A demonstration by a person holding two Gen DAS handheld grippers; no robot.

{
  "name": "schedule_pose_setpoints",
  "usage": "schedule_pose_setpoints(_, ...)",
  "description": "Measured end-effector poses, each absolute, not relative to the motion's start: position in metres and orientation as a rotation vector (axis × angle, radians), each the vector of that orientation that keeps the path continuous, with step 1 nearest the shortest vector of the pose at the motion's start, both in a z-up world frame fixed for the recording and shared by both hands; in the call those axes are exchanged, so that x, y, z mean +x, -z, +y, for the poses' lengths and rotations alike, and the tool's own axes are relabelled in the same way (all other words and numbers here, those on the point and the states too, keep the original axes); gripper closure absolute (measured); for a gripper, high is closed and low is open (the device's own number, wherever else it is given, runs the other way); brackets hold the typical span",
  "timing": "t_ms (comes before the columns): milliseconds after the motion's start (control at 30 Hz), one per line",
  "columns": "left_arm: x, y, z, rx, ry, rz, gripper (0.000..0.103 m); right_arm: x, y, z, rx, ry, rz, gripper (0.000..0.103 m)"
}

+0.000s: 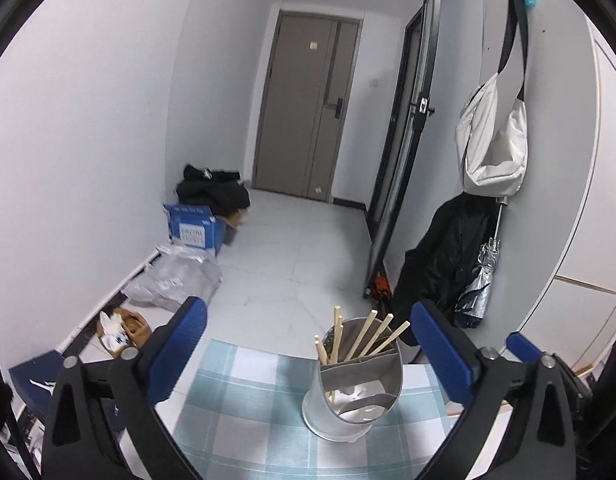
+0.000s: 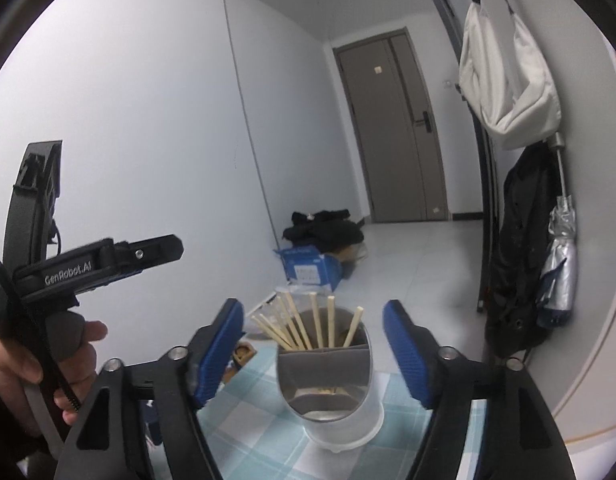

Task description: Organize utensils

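Looks near done: pale wooden chopsticks [image 2: 308, 326] all standing in rear compartment of round metal divided utensil holder [image 2: 332, 384], near far edge of blue-checked tablecloth [image 1: 243, 400]. Front compartments look empty. Left gripper [image 1: 308, 356] wide, nothing held; right gripper [image 2: 314, 354] wide, nothing held. "GenRobot.AI" readable on left gripper body.

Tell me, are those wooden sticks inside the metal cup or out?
Inside. The chopsticks stand in the back compartment of the holder, tops leaning above its rim.
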State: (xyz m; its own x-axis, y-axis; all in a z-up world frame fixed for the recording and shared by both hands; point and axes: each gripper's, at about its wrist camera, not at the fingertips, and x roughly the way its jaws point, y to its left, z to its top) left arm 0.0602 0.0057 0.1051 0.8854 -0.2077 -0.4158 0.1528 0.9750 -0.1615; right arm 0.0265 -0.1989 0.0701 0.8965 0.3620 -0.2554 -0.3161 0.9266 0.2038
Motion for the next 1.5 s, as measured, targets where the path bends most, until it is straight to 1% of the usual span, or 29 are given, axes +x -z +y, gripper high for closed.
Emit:
schedule_pose_setpoints(133,0.05,-0.106,0.009,-0.117,0.189,0.432,0.001,0.012,-0.073,-0.196,0.147,-0.347,0.264,0.017)
schedule_pose_setpoints(267,0.04,-0.102,0.015,-0.119,0.165,0.425,0.001,0.001,-0.074,-0.193,0.13,-0.355,0.264,0.015)
schedule_pose_setpoints(300,0.036,-0.1,0.015,-0.12,0.164,0.422,0.001,-0.002,-0.074,-0.192,0.124,-0.351,0.262,0.013)
schedule_pose_setpoints(367,0.031,-0.097,0.017,-0.118,0.154,0.409,0.001,-0.011,-0.072,-0.192,0.12,-0.344,0.252,0.007)
schedule_pose_setpoints(400,0.028,-0.094,0.017,-0.114,0.147,0.404,0.001,-0.015,-0.069,-0.193,0.12,-0.341,0.245,0.006)
schedule_pose_setpoints(633,0.019,-0.076,0.018,-0.102,0.136,0.394,0.001,-0.028,-0.049,-0.193,0.147,-0.303,0.246,0.003)
schedule_pose_setpoints(867,0.017,-0.065,0.019,-0.11,0.128,0.396,0.001,-0.035,-0.037,-0.186,0.111,-0.281,0.249,0.0)
schedule_pose_setpoints(1033,0.013,-0.058,0.018,-0.077,0.11,0.38,0.001,-0.039,-0.033,-0.187,0.116,-0.267,0.244,0.0)
schedule_pose_setpoints(1500,0.017,-0.051,0.022,-0.075,0.087,0.407,0.001,-0.038,-0.029,-0.193,0.144,-0.24,0.262,0.0)
